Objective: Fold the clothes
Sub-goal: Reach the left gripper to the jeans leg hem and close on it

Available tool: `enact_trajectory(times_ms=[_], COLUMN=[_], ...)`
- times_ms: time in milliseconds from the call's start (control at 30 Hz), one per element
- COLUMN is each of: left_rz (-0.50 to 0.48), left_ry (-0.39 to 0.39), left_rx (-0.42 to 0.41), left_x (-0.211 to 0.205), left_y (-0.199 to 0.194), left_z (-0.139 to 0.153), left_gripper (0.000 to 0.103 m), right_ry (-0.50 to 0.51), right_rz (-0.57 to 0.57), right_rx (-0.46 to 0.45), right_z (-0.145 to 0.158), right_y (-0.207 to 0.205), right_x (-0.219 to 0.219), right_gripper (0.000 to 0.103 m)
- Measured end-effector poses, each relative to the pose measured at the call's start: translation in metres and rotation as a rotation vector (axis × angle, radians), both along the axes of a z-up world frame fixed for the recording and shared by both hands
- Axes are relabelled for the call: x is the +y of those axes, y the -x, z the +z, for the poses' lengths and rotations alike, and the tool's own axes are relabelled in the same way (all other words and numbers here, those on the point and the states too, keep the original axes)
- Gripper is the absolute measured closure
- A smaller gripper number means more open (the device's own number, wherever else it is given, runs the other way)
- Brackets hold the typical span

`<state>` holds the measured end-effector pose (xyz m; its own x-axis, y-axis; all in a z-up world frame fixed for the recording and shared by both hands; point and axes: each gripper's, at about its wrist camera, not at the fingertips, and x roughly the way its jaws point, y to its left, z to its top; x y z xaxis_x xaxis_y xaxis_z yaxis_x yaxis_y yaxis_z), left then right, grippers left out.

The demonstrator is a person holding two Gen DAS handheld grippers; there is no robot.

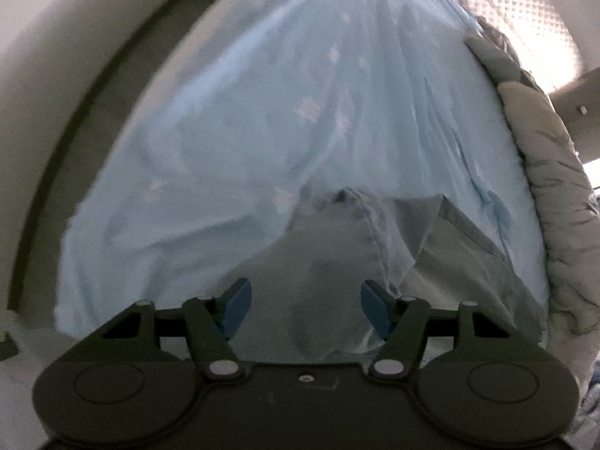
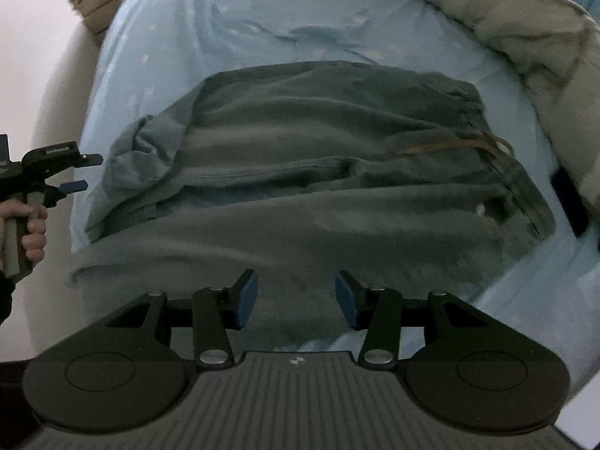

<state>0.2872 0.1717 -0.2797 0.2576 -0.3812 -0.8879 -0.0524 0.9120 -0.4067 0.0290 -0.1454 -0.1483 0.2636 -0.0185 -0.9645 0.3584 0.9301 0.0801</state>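
Apparently mid-fold, the grey trousers [image 2: 300, 172] lie doubled on the bed [image 2: 262, 30], both the left hand-held gripper [image 2: 83, 172] and right hand-held gripper [image 2: 296, 300] released and empty; any further fold needs an edge pinched.

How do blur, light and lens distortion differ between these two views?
Left wrist view: the sheet is soft and blurred, with bright glare at top right. Right wrist view: dimmer, the trousers slightly sharper; the fisheye lens bends the bed edges in both.
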Motion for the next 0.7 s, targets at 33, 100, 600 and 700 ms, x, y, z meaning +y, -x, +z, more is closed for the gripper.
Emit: enact_trajectory(times_ms=[33,100,600,700], left_rz=[-0.015,-0.039,-0.146,-0.192], left_ry=[-0.003,-0.019,0.031,0.059], left_rx=[0.007,0.021,-0.048,-0.078], left_x=[-0.003,-0.011,-0.06,-0.083], left_y=[-0.005,-0.011,0.007,0.016], left_z=[-0.006,-0.015,0.002,0.016], left_gripper=[0.041,0.041,0.103,0.103], right_ry=[0.004,0.011,-0.009,-0.02], right_rz=[-0.02,-0.048,-0.042,-0.042], right_rx=[0.005,0.012,0.005,0.0], right_z=[0.0,0.0,-0.003,-0.004], right_y=[0.003,0.005,-0.014,-0.015], right_x=[-0.001,-0.002,0.01,0.006], right_gripper=[0.054,0.054,0.053,0.053])
